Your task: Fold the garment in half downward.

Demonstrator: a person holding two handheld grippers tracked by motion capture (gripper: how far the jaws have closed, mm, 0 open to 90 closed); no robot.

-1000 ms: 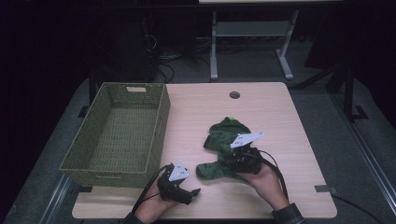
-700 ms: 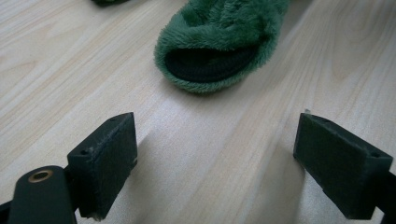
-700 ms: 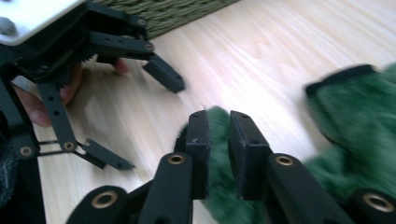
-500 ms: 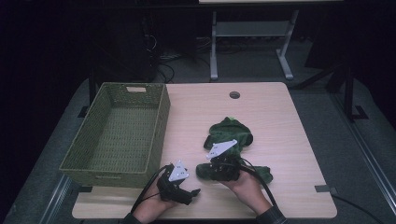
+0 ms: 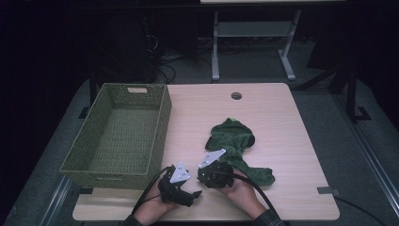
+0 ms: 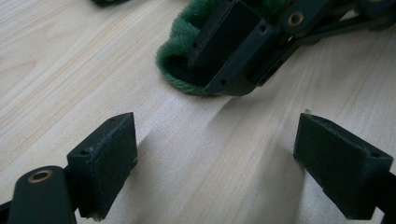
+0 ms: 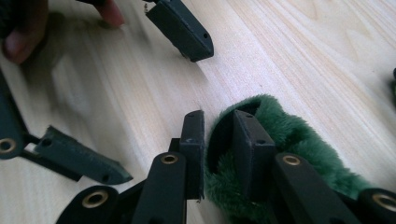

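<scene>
A green fuzzy garment (image 5: 231, 136) lies spread on the right half of the wooden table (image 5: 277, 113). My right gripper (image 5: 203, 176) sits at its near-left end, low on the table. In the right gripper view its jaws (image 7: 219, 135) are nearly together with the garment's furry rim (image 7: 289, 130) caught between them, one jaw inside the fold; they have just eased apart a little. My left gripper (image 5: 196, 193) rests near the front edge and faces the right one. Its jaws (image 6: 215, 158) stand wide open over bare wood, just short of the rim (image 6: 180, 44).
A green woven basket (image 5: 162, 127) stands on the left part of the table, with nothing in it. A round cable hole (image 5: 236, 95) sits at the table's far middle. A metal desk frame (image 5: 254, 33) stands on the dark floor behind.
My right gripper has moved left and toward the front edge, dragging the garment's near end along. It now lies close to the left gripper, which has stayed put.
</scene>
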